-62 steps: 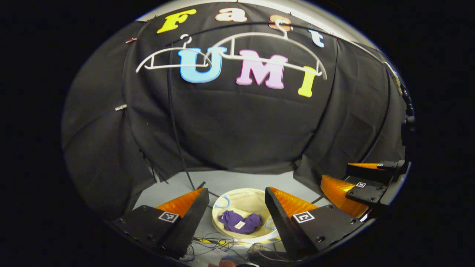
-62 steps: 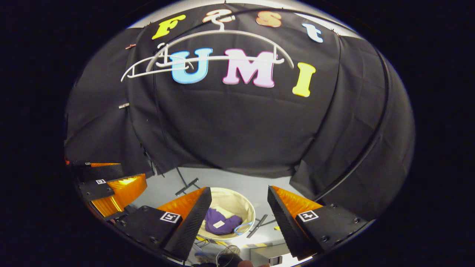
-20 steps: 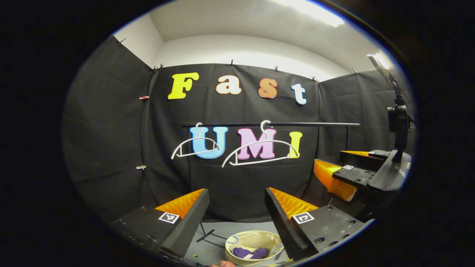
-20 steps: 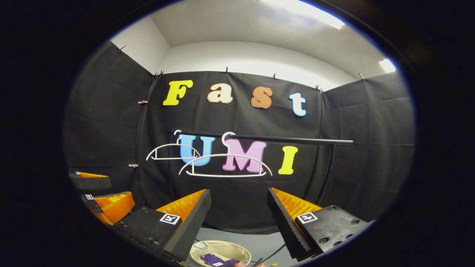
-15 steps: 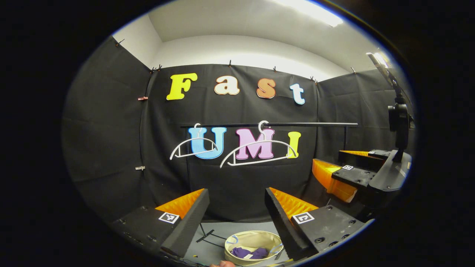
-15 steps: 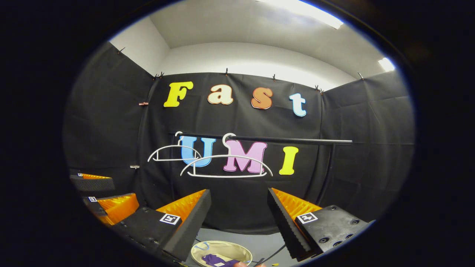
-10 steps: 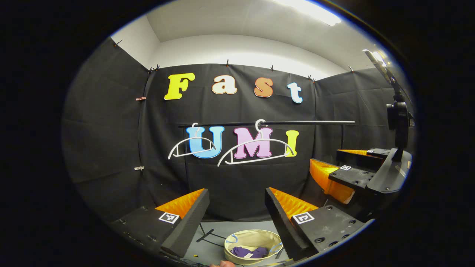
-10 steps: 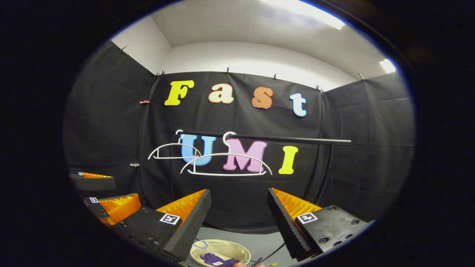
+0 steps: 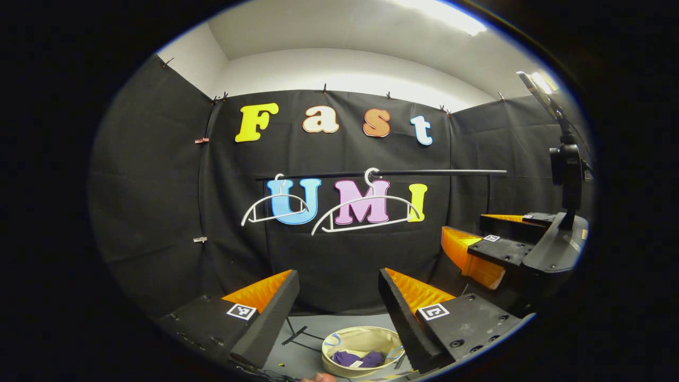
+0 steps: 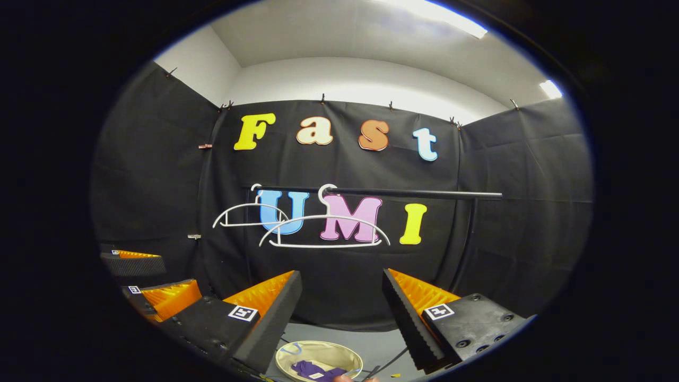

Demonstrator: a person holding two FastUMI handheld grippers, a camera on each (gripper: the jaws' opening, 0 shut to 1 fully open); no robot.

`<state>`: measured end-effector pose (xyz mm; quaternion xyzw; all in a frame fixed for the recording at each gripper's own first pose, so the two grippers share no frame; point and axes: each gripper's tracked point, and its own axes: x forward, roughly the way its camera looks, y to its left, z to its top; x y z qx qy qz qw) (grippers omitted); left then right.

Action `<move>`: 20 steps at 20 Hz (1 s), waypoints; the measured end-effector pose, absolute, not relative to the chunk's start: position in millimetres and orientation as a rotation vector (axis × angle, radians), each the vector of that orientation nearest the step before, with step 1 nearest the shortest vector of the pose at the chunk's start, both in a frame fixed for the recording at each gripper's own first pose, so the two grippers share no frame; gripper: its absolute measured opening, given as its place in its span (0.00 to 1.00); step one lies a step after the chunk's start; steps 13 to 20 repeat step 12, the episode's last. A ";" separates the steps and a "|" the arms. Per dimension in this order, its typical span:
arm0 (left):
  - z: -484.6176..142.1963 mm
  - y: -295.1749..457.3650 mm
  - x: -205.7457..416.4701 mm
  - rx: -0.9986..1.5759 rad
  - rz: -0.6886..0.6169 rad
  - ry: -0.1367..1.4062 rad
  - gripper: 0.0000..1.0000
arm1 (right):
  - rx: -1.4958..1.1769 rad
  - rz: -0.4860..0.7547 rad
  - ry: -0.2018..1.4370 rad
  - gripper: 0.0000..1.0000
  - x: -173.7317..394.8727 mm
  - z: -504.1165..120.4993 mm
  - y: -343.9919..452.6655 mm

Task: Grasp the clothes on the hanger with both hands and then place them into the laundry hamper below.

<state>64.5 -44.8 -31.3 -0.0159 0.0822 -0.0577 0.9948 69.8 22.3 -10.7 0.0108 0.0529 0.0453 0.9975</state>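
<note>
The job looks done to me: both white hangers (image 9: 366,209) at frame centre hang bare on the rail (image 9: 392,173), and the purple clothes (image 9: 356,358) lie in the laundry hamper (image 9: 339,339) at the bottom edge, though I see only part of them. My left gripper (image 9: 337,278) and right gripper (image 10: 342,278) stand wide apart, holding and touching nothing.

The grey floor (image 9: 307,355) carries a round laundry hamper (image 9: 366,337), with thin black rods (image 9: 296,336) lying beside it.
</note>
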 end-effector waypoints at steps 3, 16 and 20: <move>-31.5 -47.2 63.4 -0.031 -0.118 0.165 0.95 | 0.025 0.092 0.107 0.98 69.6 -10.0 20.3; -23.6 -53.8 60.8 -0.046 -0.119 0.137 0.95 | 0.027 0.098 0.107 0.98 70.6 -10.9 18.5; -23.6 -53.8 60.8 -0.046 -0.119 0.137 0.95 | 0.027 0.098 0.107 0.98 70.6 -10.9 18.5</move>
